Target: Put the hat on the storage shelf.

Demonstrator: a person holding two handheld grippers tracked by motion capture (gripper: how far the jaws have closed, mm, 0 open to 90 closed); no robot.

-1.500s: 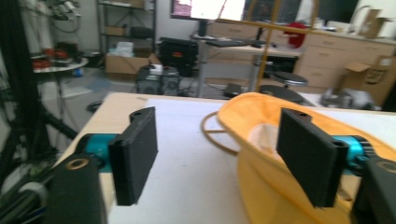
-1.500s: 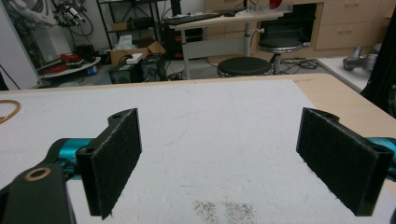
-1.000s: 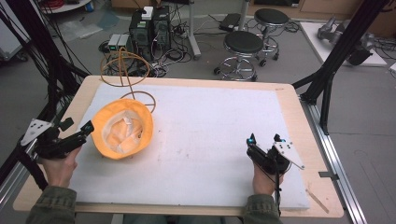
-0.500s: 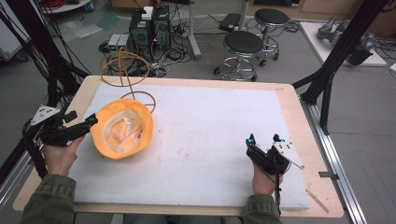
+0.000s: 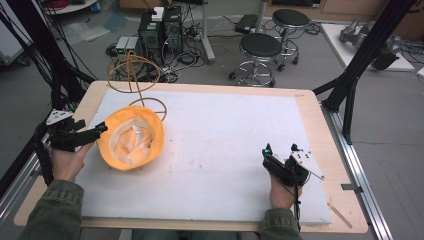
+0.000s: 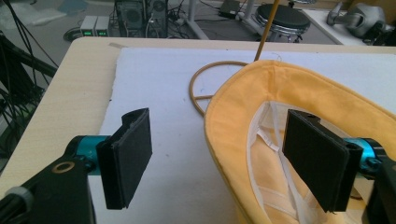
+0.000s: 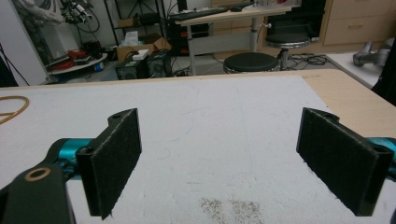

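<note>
Here the left gripper point(image 6: 224, 158) has its fingers wide open around the brim of the soft yellow cloth hat point(image 5: 131, 144). The right gripper point(image 7: 238, 163) rests apart on the white worktop point(image 5: 225, 150), fingers wide open, holding nothing.

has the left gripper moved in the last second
Yes. The left gripper has risen along the table's left edge, away from the person, and now straddles the yellow hat's rim with jaws open.
</note>
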